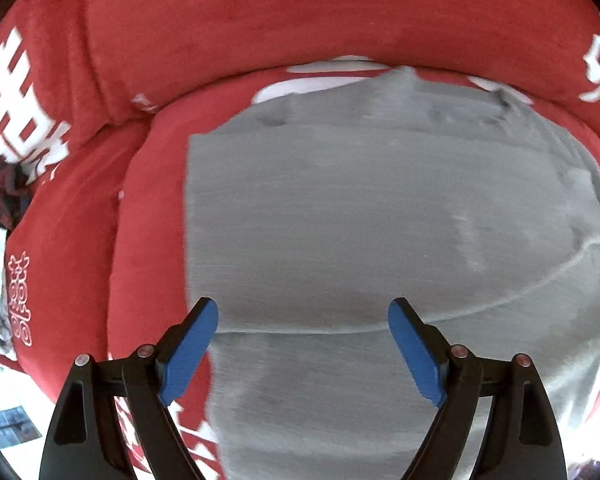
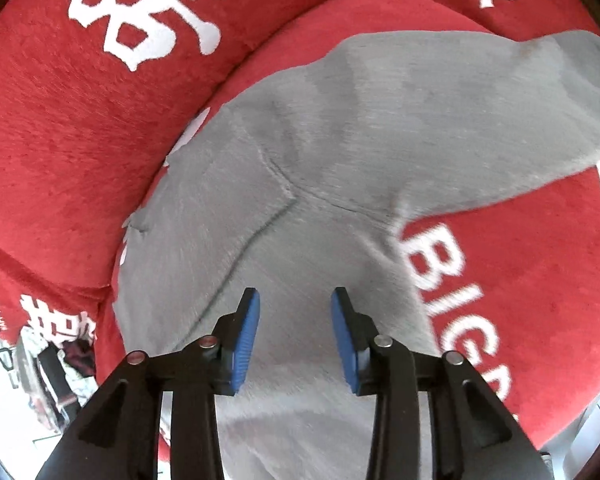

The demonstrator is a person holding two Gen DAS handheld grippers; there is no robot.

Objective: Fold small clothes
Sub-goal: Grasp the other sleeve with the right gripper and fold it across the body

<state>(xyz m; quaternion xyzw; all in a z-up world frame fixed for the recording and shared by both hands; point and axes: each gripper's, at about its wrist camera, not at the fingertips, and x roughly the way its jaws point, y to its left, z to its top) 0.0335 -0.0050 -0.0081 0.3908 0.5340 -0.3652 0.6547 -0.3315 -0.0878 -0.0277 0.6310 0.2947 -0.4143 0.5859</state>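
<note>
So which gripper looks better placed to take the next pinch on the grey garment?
Probably the right gripper: its half-open fingers sit over the grey garment beside a seam. The left gripper is spread wide over flat cloth, though a fold edge crosses between its fingers.

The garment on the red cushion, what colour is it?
Plain grey garment, no print visible; the right wrist view shows it best.

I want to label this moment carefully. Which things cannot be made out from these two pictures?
- Gray garment: its type is unclear; in the left wrist view the picture is blurred and the bottom edge cuts it off.
- Its near end in the right wrist view: hidden behind the fingers.
- Red cushion lettering: partly covered by the garment, partly cut by the edges.
- Dark bundle at the left edge: too small to identify.
</note>
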